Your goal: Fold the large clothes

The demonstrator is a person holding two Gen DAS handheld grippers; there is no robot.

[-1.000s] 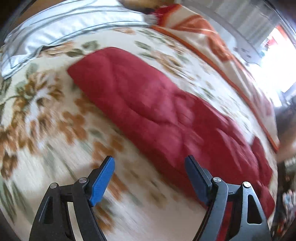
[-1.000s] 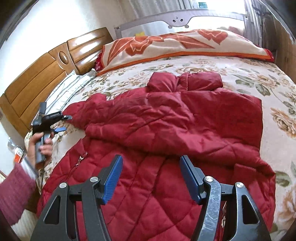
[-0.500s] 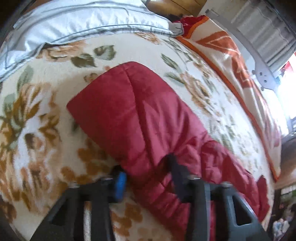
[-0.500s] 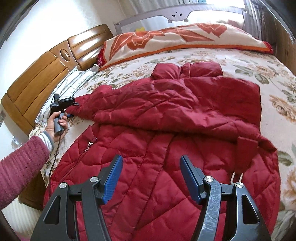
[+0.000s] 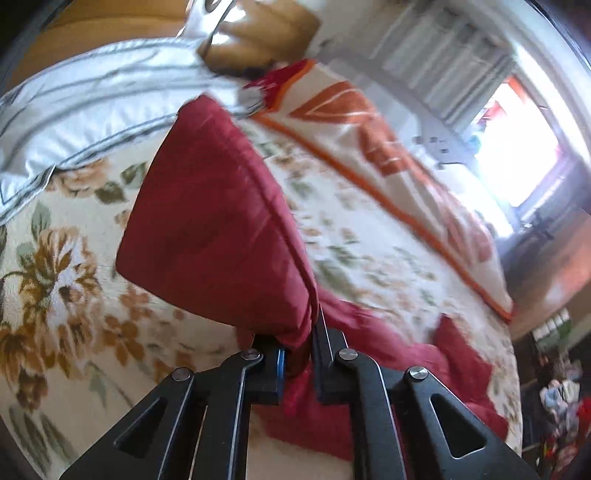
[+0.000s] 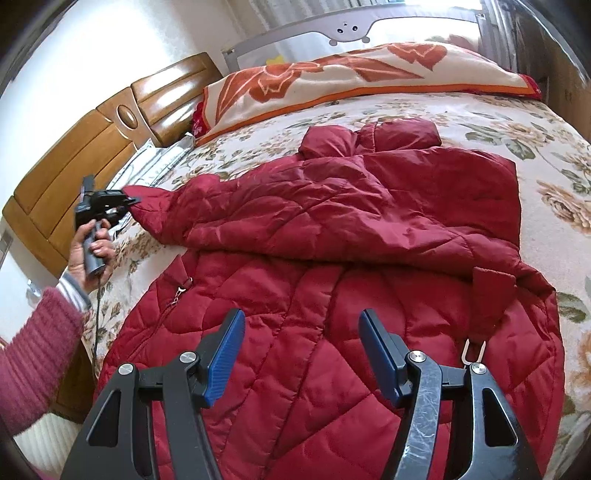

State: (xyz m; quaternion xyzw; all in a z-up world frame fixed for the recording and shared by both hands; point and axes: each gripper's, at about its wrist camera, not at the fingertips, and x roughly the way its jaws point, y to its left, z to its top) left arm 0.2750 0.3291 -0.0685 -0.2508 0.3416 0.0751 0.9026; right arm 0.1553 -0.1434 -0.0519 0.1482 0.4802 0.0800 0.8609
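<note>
1. We are looking at a red quilted jacket (image 6: 332, 258) lying spread across a bed (image 6: 535, 122) covered with a floral spread, collar toward the far side.
2. Our left gripper (image 5: 297, 354) is clamping the end of the jacket's sleeve (image 5: 218, 236); its jaws have just been closing, and now they are pinching the red fabric between them.
3. In the right wrist view, the left gripper (image 6: 127, 201) is holding that sleeve end raised off the bed near the left edge, with a hand (image 6: 88, 251) in a knitted red sleeve gripping its handle.
4. Our right gripper (image 6: 301, 343) is hovering over the jacket's lower body with its jaws standing apart and nothing between them.
5. A folded orange-and-cream blanket (image 6: 351, 81) is lying along the far side of the bed, apart from the jacket.
6. A wooden headboard (image 6: 92, 147) is standing at the left, with a white striped pillow (image 5: 92, 103) lying beside it, close behind the raised sleeve.
7. A grey bed rail (image 6: 343, 29) is standing behind the blanket.
</note>
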